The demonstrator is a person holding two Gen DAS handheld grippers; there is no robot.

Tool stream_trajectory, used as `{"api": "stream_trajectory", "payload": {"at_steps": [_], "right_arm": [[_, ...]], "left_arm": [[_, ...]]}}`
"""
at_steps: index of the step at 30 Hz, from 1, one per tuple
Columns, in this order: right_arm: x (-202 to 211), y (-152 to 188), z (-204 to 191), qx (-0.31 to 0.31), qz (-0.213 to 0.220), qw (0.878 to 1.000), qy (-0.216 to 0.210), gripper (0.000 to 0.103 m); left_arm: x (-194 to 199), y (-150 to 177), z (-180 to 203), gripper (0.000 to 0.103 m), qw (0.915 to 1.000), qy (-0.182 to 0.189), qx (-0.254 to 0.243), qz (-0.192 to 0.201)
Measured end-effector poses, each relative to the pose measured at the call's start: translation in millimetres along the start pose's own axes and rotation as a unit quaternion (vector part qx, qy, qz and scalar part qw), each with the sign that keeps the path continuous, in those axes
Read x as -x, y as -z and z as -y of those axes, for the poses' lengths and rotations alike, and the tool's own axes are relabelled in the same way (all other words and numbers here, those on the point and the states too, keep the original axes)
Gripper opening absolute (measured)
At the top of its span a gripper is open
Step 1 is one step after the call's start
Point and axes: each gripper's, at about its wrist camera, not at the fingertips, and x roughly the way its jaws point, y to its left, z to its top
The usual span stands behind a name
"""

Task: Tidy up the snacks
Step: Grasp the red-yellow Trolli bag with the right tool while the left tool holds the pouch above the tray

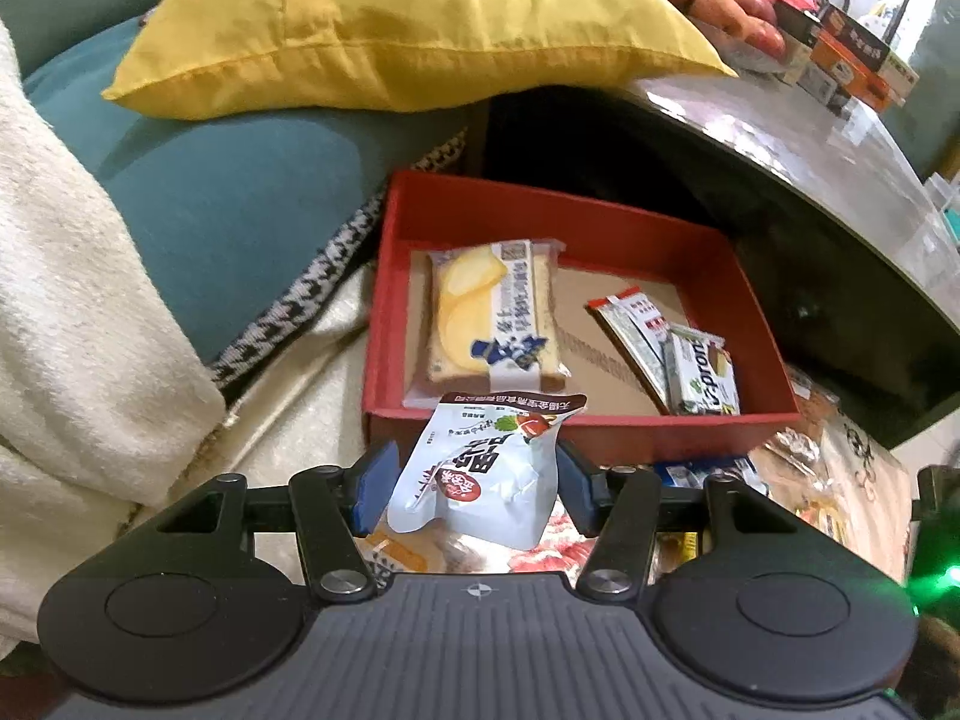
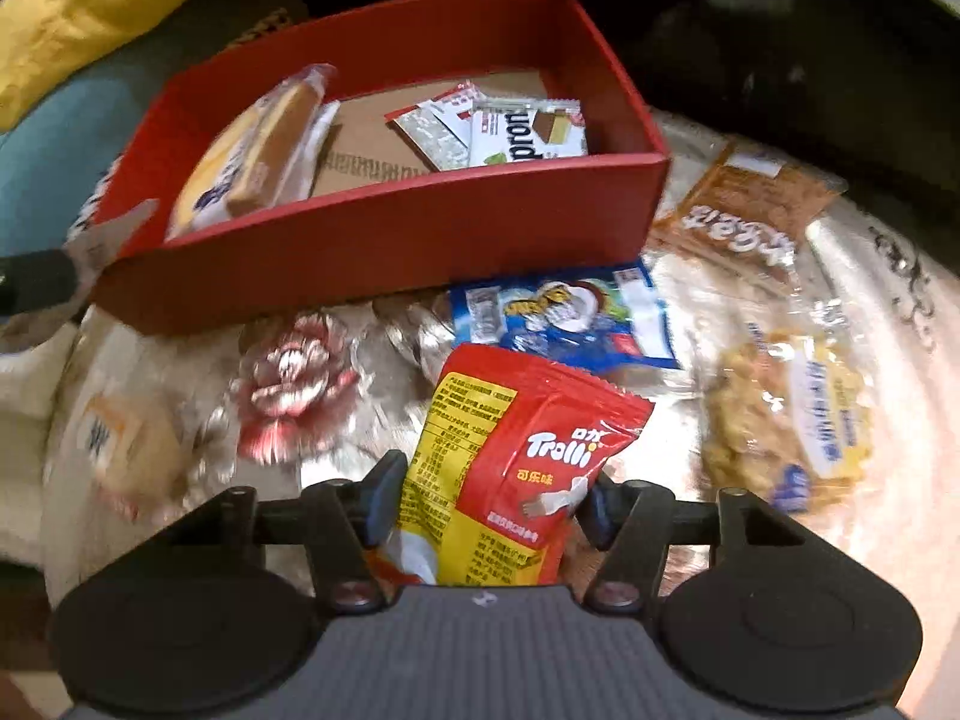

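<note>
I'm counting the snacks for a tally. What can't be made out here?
- Left wrist view: snacks below the red box are hidden by the left hand-held gripper and its white packet.
- Right wrist view: the lower-left wrapped snack is motion-blurred; the red Trolli bag covers whatever lies under it.

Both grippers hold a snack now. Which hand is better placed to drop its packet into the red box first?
Probably the left. Its gripper holds the white pouch right at the red box's near wall. The right gripper, holding the red Trolli bag, sits farther back, with loose packets between.

A yellow cushion [image 1: 384,30] rests on a teal cushion [image 1: 240,204], beside a cream blanket [image 1: 78,312]
</note>
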Motion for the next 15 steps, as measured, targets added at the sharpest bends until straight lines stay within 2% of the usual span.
{"api": "stream_trajectory", "payload": {"at_steps": [4, 6, 8, 10, 12, 13, 15], "right_arm": [[15, -6, 17, -0.008, 0.014, 0.999, -0.035, 0.049], [23, -16, 25, -0.019, 0.026, 0.997, -0.066, 0.030], [25, -26, 29, -0.025, 0.034, 0.996, -0.083, 0.029], [22, -34, 33, -0.024, 0.039, 0.996, -0.074, 0.029], [17, -32, 40, -0.040, 0.024, 0.996, -0.081, 0.030], [13, -30, 44, -0.045, 0.018, 0.995, -0.082, 0.031], [8, -26, 43, -0.045, 0.009, 0.997, -0.058, 0.038]], "left_arm": [[-7, 1, 8, 0.064, 0.9999, -0.002, -0.007, -0.012], [-9, -1, 13, 0.064, 0.9999, -0.004, -0.010, -0.011], [-12, -3, 19, 0.064, 0.9998, -0.007, -0.012, -0.012], [-17, -4, 23, 0.064, 0.9997, -0.011, -0.015, -0.016], [-21, -3, 27, 0.064, 0.9995, -0.016, -0.019, -0.020], [-24, -3, 28, 0.064, 0.9994, -0.017, -0.020, -0.023], [-28, -3, 30, 0.064, 0.9993, -0.019, -0.019, -0.028]]}}
